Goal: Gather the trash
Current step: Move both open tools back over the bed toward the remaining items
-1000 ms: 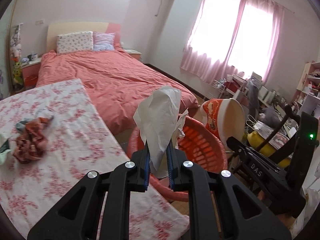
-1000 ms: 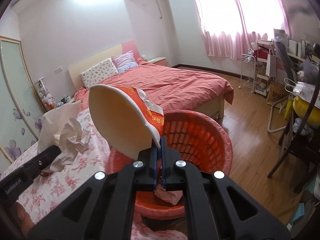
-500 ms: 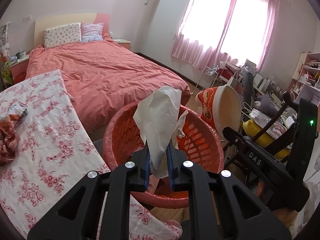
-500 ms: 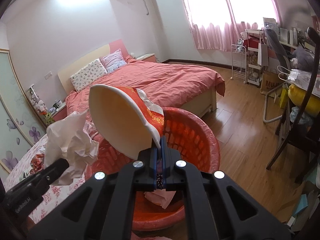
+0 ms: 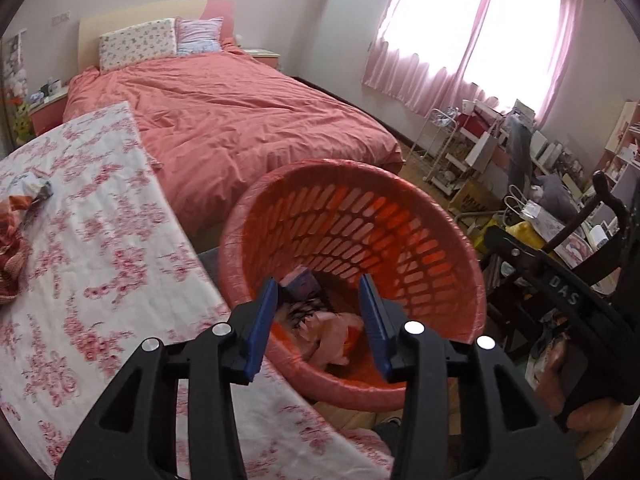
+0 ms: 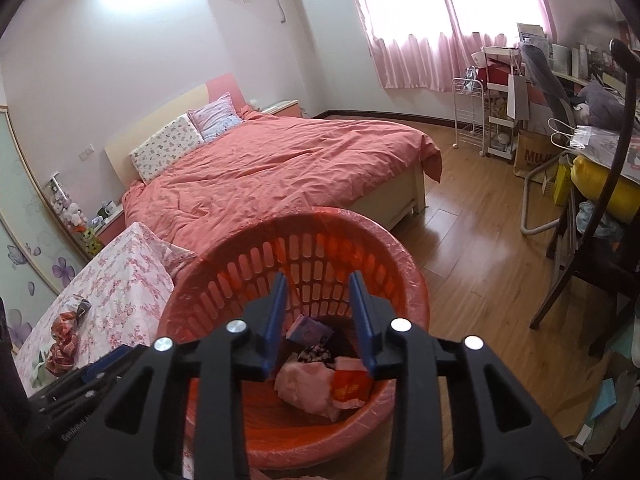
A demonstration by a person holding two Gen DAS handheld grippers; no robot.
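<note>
Both loads have gone since the earlier frames: the crumpled tissue has left the left gripper [image 5: 318, 320] and the paper noodle bowl has left the right gripper [image 6: 319, 322]; each pair of jaws has just been opening and now stands spread with nothing between the blue pads; a pink tissue wad [image 6: 306, 384] and a red-and-yellow wrapper [image 6: 349, 388] lie in the bottom of the red laundry-style basket [image 5: 400, 216], directly below and ahead of both grippers; whether the bowl is among them I cannot tell, since the fingers cover part of the basket floor; a purple packet [image 6: 309, 330] and something dark and patterned sit beside the wad. What is left to collect, by my reading, is the crumpled red snack wrapper [image 5: 12, 256] on the floral tablecloth [image 5: 100, 240], far left of the basket and nearer the left gripper; the frame edge cuts it off in the left view. The bed [image 6: 280, 164] lies beyond.
</note>
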